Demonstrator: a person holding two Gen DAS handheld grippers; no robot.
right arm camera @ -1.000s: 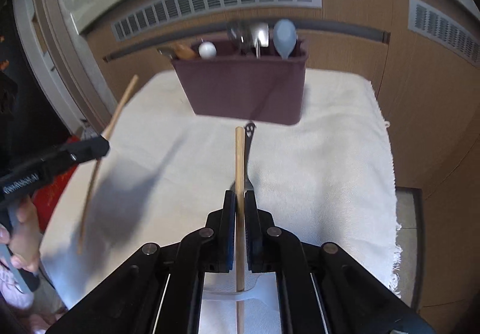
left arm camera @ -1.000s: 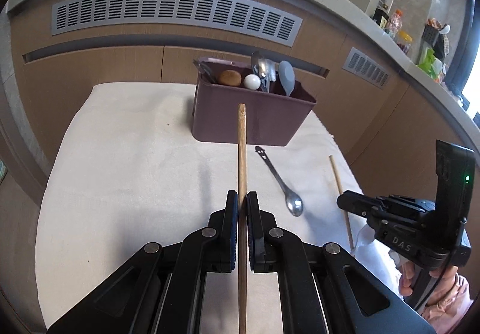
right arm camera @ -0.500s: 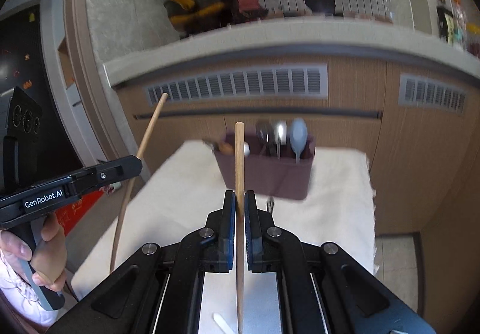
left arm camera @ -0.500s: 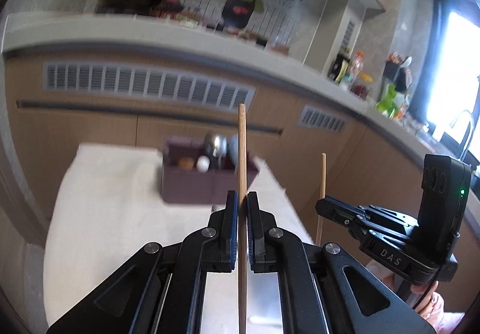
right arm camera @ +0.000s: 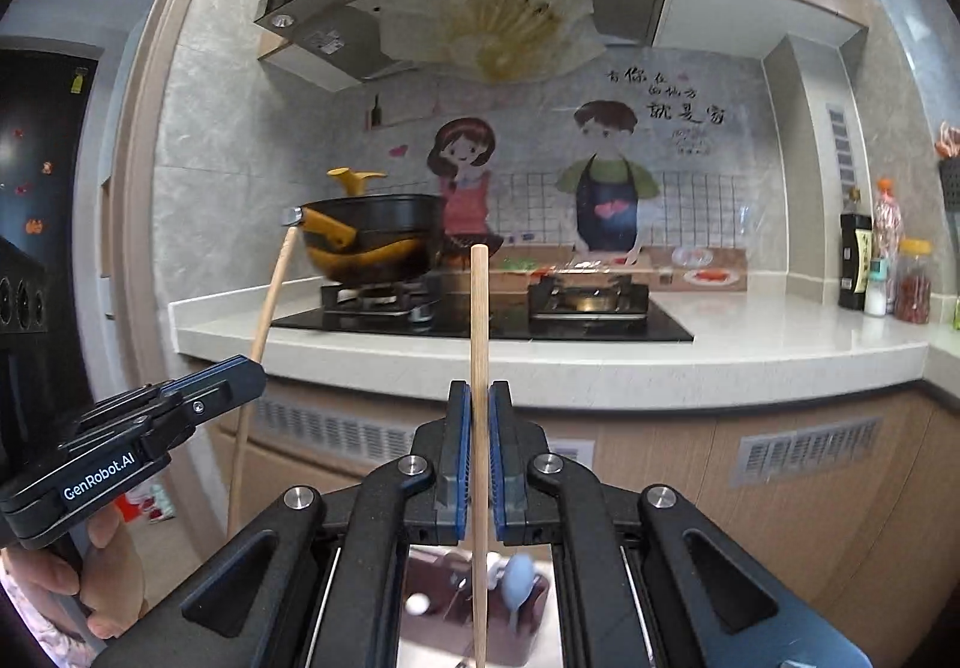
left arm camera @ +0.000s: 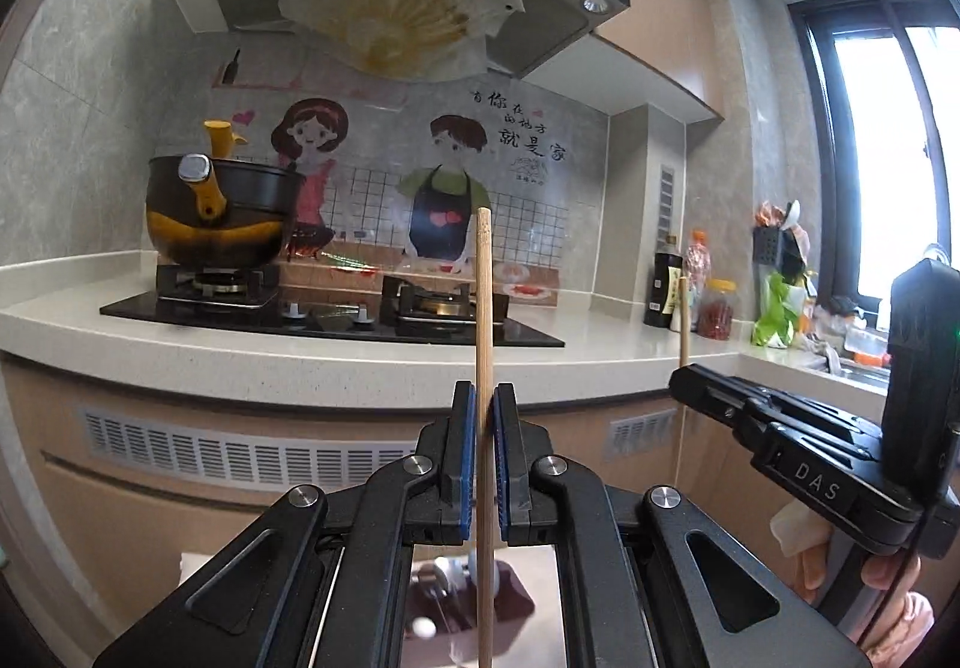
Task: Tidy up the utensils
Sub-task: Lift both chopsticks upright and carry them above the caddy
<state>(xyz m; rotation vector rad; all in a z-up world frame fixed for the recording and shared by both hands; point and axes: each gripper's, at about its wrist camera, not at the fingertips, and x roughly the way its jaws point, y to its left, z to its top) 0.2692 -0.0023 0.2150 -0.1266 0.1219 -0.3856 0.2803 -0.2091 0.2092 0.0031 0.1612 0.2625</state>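
Kitchen counter (left arm camera: 336, 362) and stove fill your background. Your left gripper (left arm camera: 485, 452) is clamped on one upright wooden chopstick (left arm camera: 483, 320); your right gripper (right arm camera: 475, 446) grips another chopstick (right arm camera: 479, 332). Below both sits the maroon utensil caddy (right arm camera: 528, 614).

The holder (left arm camera: 480, 602) below the left gripper (left arm camera: 485, 452) is blurred and mostly hidden behind its frame; contents unclear. Left chopstick (left arm camera: 483, 368) runs off the bottom edge. Right chopstick (right arm camera: 479, 368) does likewise, below the right gripper (right arm camera: 479, 446). Holder's base is cut off.
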